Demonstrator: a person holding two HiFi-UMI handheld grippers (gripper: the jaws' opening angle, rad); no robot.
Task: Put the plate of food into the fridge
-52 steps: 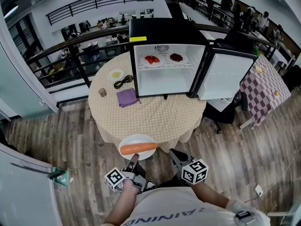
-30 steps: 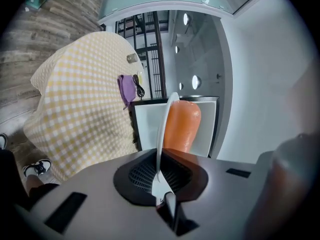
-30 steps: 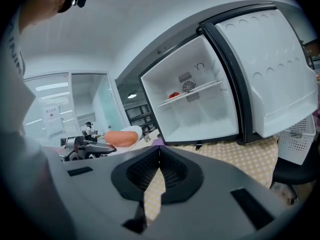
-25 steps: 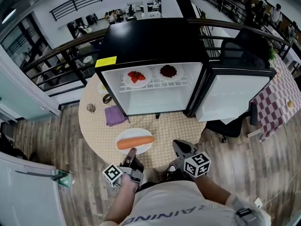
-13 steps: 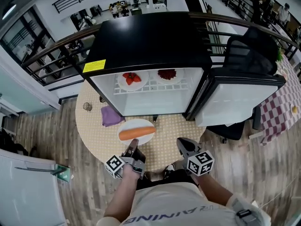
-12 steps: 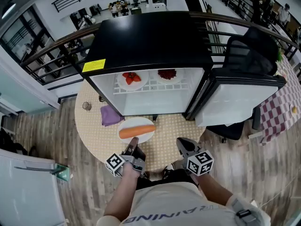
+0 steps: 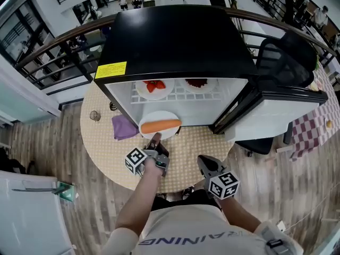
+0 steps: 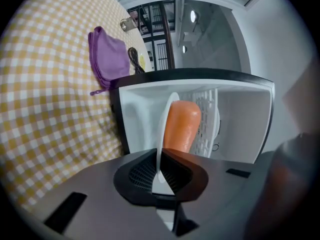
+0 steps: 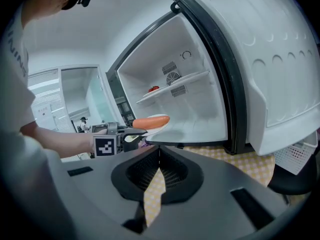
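Nearest the body, the right gripper point(image 7: 206, 166) hangs with jaws together on nothing. Ahead of it, the left gripper point(image 7: 155, 141) is clamped on the near rim of the plate point(image 7: 150, 116), whose orange food point(image 7: 160, 126) sits just beyond its tips, at the mouth of the open fridge point(image 7: 175, 41). The carry looks nearly done; pushing in below the shelf point(image 7: 183, 95), setting down and letting go remain

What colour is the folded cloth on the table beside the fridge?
The cloth is purple; it shows best in the left gripper view.

Left claw point(image 8: 161, 156) clamped on white plate point(image 8: 167, 115) rim, carrot point(image 8: 181, 126) atop; open fridge point(image 8: 240, 119) ahead; purple cloth point(image 8: 107, 59) left.
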